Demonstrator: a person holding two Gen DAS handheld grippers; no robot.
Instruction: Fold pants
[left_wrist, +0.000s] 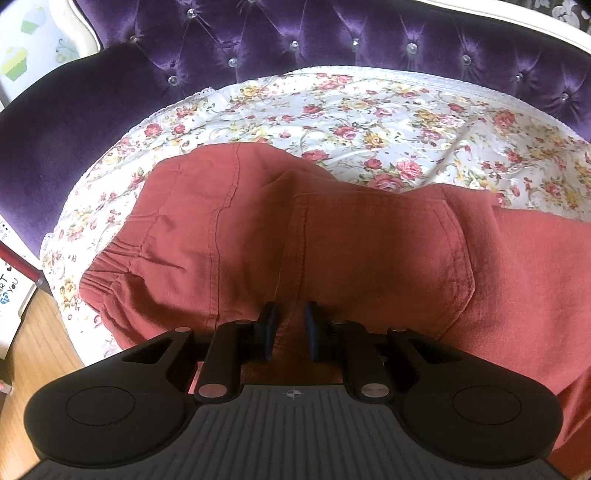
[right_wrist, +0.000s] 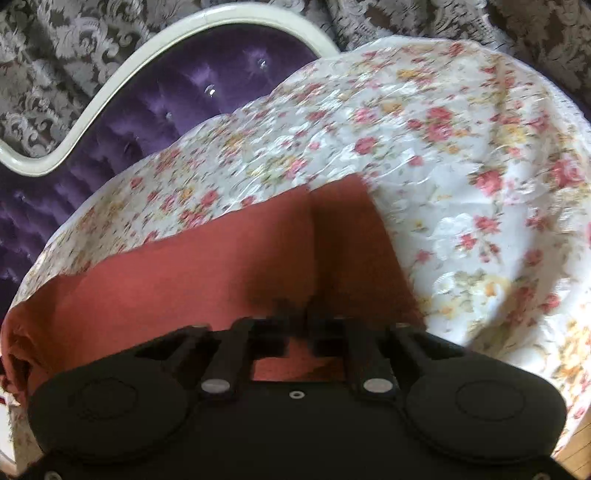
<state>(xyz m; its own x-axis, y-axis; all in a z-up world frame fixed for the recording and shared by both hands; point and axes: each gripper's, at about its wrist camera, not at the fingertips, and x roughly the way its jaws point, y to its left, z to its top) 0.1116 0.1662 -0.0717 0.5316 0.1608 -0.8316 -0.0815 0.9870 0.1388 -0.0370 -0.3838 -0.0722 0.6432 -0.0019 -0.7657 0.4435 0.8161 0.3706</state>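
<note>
My left gripper (left_wrist: 290, 325) has its blue-padded fingers pinched on a raised ridge of the rust-red cotton pants (left_wrist: 332, 251), near the back pocket and elastic waistband. My right gripper (right_wrist: 297, 319) is blurred, so I cannot tell whether it grips the leg fabric under it. The pants lie across the white rose-print quilted cover (left_wrist: 369, 125), whose lace edge meets the purple tufted velvet backrest (left_wrist: 295, 33). Bare cover stretches beyond the far hem corner (right_wrist: 360, 181) on my right.
</note>
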